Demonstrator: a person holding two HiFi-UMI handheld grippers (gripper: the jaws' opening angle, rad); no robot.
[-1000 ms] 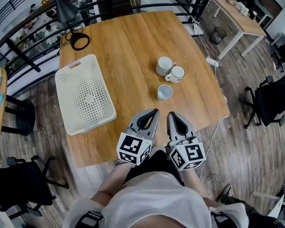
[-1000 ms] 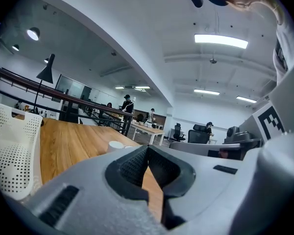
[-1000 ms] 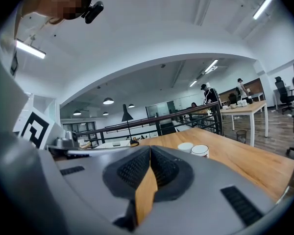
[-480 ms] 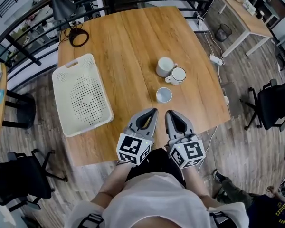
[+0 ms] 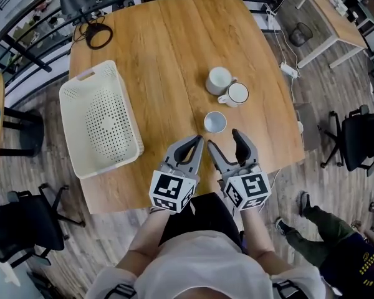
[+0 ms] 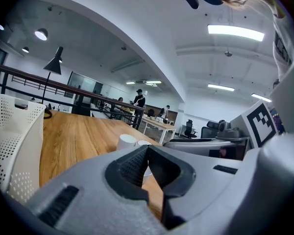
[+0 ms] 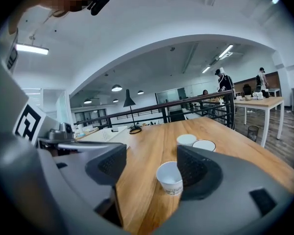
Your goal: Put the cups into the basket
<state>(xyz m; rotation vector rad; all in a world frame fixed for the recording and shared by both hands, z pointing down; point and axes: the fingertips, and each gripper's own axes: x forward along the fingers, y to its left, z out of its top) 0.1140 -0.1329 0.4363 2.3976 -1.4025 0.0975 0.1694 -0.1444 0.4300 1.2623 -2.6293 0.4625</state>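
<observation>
Three cups stand on the wooden table (image 5: 162, 48): a small paper cup (image 5: 215, 122), a white cup (image 5: 219, 80) and a dark-rimmed mug (image 5: 236, 94) behind it. The white perforated basket (image 5: 103, 120) lies at the left, empty. My right gripper (image 5: 224, 140) has just been opening and now stands open. The small cup (image 7: 170, 177) sits just ahead of its tips, near the right pad, untouched. My left gripper (image 5: 197, 142) is shut and empty beside it. In the left gripper view the cups (image 6: 126, 141) show past the shut tips (image 6: 148, 149), with the basket (image 6: 14, 141) to the left.
A black lamp with a coiled cable (image 5: 98, 36) stands at the table's far left corner, and a railing runs behind it. The table's near edge (image 5: 193, 195) lies under my grippers. Office chairs (image 5: 361, 136) and someone's legs (image 5: 324, 229) are on the floor at the right.
Both grippers have moved forward over the table toward the small paper cup. The right gripper's jaws, shut before, now stand apart. The left stays shut.
</observation>
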